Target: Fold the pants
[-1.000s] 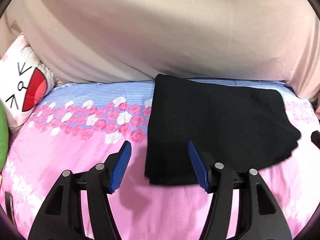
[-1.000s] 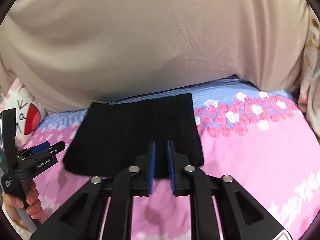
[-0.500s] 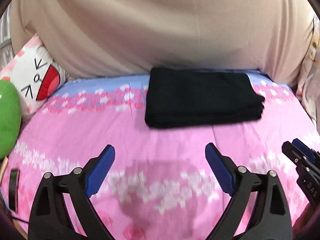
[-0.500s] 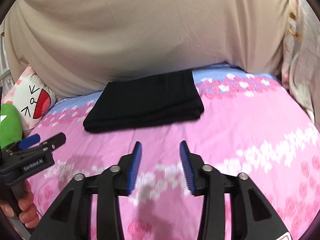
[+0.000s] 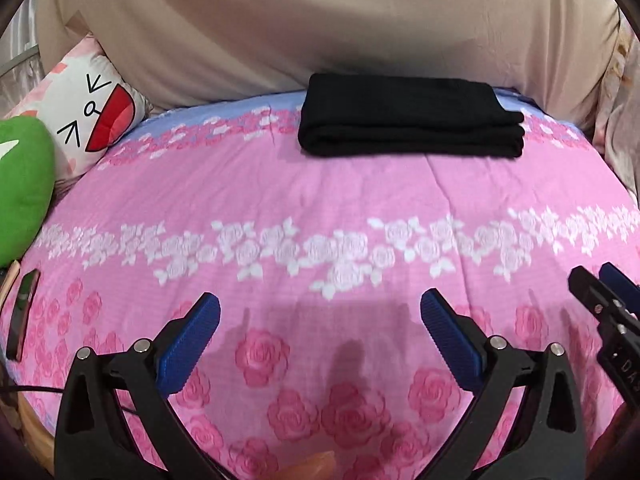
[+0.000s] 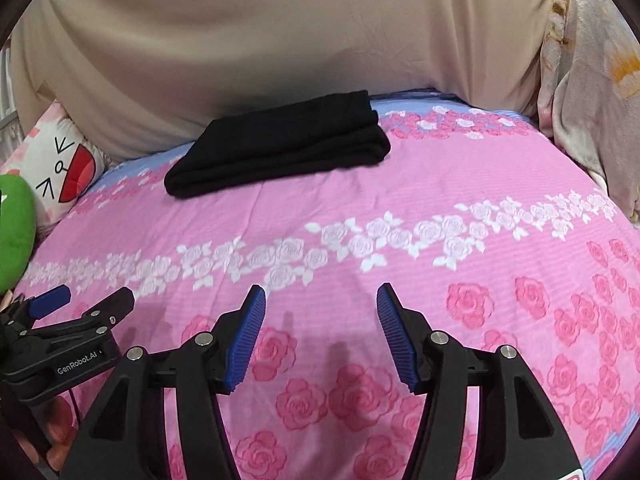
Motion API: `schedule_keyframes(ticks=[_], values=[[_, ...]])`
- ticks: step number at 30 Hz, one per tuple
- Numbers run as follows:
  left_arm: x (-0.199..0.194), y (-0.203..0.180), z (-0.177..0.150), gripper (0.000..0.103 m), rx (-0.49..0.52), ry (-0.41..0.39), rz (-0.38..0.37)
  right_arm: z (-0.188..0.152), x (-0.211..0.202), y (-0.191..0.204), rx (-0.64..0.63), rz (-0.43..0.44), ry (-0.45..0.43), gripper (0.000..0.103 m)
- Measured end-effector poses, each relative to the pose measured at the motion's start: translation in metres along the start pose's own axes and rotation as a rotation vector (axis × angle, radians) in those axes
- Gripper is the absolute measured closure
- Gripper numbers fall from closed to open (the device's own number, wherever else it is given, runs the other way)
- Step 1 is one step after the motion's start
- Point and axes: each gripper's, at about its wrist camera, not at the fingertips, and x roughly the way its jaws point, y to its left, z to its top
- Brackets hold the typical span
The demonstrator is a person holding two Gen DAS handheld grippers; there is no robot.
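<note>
The black pants (image 5: 412, 116) were seen folded at the far edge of the bed (image 5: 360, 196), well apart from the left claw (image 5: 320, 316) and right claw (image 6: 320, 312), both empty with jaws opening, so folding was judged finished and only withdrawal required.

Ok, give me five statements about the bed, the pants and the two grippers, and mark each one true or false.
1. The black pants lie folded at the far side of the bed. True.
2. The left gripper is clamped on the pants. False: its jaws are opening with nothing between them, well short of the pants.
3. The right gripper holds nothing. True: its jaws are opening over bare bedcover.
4. A green cushion lies on top of the pants. False: it sits at the bed's left edge, apart from them.
5. The cartoon-face pillow is left of the pants. True.
</note>
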Motion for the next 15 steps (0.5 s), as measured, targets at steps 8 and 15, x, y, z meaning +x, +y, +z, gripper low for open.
schedule_keyframes(ticks=[8,15], values=[[-0.002,0.001,-0.006,0.005,-0.006,0.008,-0.019,-0.003,0.003,0.01,-0.031,-0.014,0.007,0.044],[-0.001,0.003,-0.005,0.005,-0.021,0.014,-0.027,-0.004,0.006,0.012,-0.037,-0.012,0.02,0.044]])
